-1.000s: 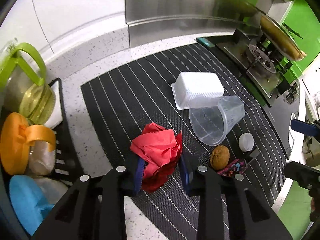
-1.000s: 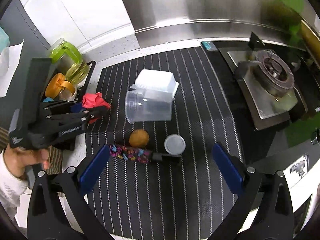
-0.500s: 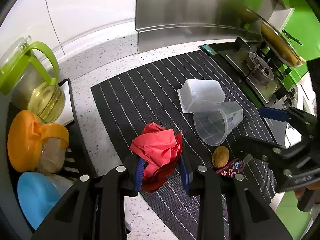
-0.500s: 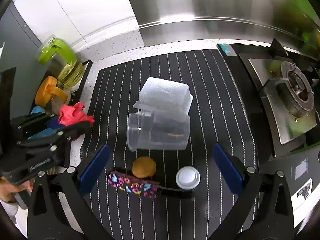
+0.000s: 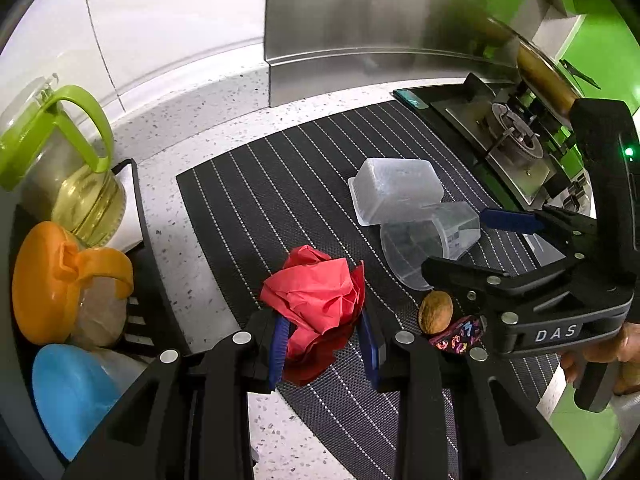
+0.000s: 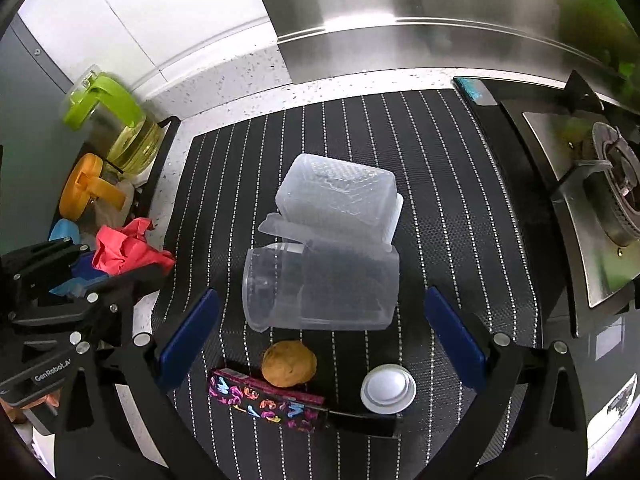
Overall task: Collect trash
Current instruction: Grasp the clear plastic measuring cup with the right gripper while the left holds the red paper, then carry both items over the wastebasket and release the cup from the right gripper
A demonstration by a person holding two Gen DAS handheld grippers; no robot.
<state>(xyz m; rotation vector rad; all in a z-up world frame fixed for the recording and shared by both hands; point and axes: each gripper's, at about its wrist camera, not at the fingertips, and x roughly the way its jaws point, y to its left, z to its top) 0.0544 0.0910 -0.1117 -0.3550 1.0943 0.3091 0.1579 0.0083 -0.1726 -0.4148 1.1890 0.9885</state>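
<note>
The left gripper pinches the red crumpled wrapper between its pads.

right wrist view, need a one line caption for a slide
Right gripper, jaws wide open, hovers over a clear plastic cup lying on its side on the striped mat.

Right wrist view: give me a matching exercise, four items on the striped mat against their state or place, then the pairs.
Items:
1. clear jug
2. ribbed tub
3. white cap
4. red wrapper

States:
A. held in the left claw, at the mat's edge
B. upside down, behind the jug
C. on its side, between the open right claw's pads
D. flat on the mat, beside the brown ball

Pairs: 1-C, 2-B, 3-D, 4-A
</note>
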